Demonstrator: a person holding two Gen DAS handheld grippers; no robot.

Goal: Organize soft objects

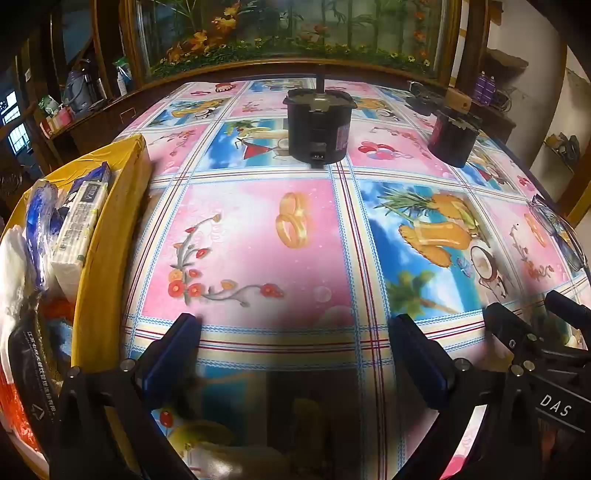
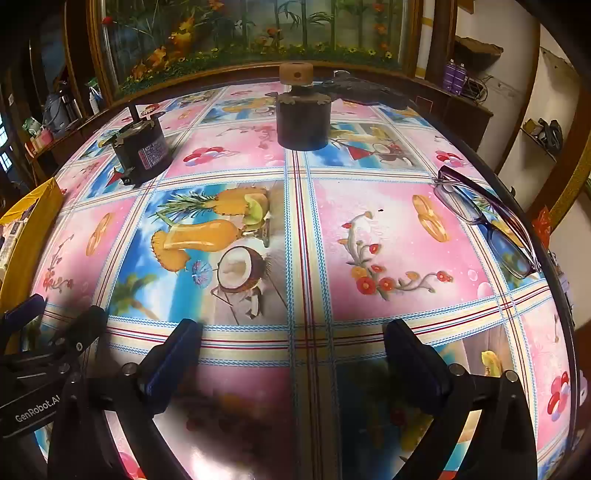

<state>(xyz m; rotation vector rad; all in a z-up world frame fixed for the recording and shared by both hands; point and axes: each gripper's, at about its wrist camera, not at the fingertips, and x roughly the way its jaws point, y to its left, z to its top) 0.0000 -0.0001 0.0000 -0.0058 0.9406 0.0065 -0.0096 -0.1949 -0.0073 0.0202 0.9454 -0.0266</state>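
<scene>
A yellow cardboard box (image 1: 110, 236) stands at the table's left edge. It holds soft things: a white tissue pack (image 1: 79, 225), a blue plastic bag (image 1: 40, 218), white cloth (image 1: 11, 266) and an orange item (image 1: 14, 410). The box's corner also shows in the right wrist view (image 2: 33, 206). My left gripper (image 1: 293, 328) is open and empty, just right of the box, low over the tablecloth. My right gripper (image 2: 291, 332) is open and empty, beside the left one, over the table's middle.
Two dark cylindrical motors (image 1: 317, 125) (image 1: 454, 136) stand on the far part of the patterned tablecloth (image 1: 258, 229). A pair of glasses (image 2: 487, 221) lies near the right edge. A framed picture (image 1: 295, 29) and shelves stand behind the table.
</scene>
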